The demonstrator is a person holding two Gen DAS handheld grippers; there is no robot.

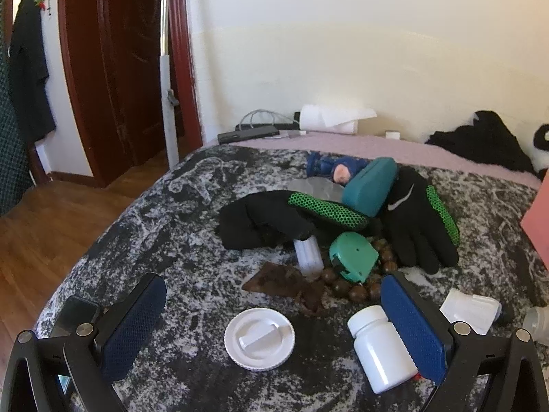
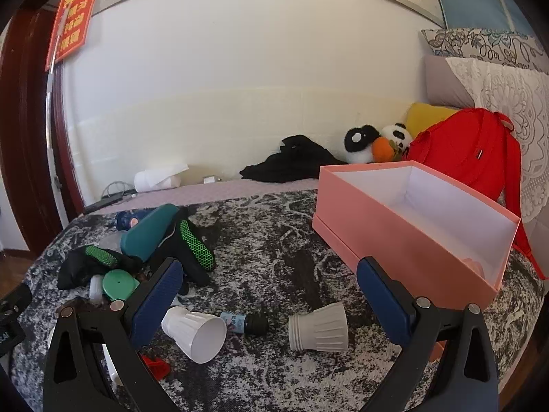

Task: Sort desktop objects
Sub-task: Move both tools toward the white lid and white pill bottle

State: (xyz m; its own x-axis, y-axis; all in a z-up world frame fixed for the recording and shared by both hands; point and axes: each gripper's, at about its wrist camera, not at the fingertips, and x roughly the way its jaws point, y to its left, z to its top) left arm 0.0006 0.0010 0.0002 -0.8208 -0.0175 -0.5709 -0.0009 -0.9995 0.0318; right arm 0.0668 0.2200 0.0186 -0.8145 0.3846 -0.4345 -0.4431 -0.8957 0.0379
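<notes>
My left gripper (image 1: 272, 304) is open and empty above the patterned cloth. A white round lid (image 1: 259, 339) lies between its fingers, and a white pill bottle (image 1: 381, 348) lies against the right finger. Ahead is a pile: black-and-green gloves (image 1: 420, 219), a teal case (image 1: 370, 185), a green tape measure (image 1: 353, 255), brown beads (image 1: 346, 286). My right gripper (image 2: 269, 286) is open and empty. Below it lie two white paper cups (image 2: 195, 333) (image 2: 317, 331) and a small dark bottle (image 2: 245, 322). An open pink box (image 2: 411, 219) stands to the right.
A red backpack (image 2: 466, 151), panda plush toys (image 2: 377, 142) and black clothing (image 2: 291, 161) lie at the back by the wall. A tissue roll (image 1: 329, 118) and cables sit at the far edge. A phone (image 1: 73, 316) lies by my left finger. Wooden floor and door are at left.
</notes>
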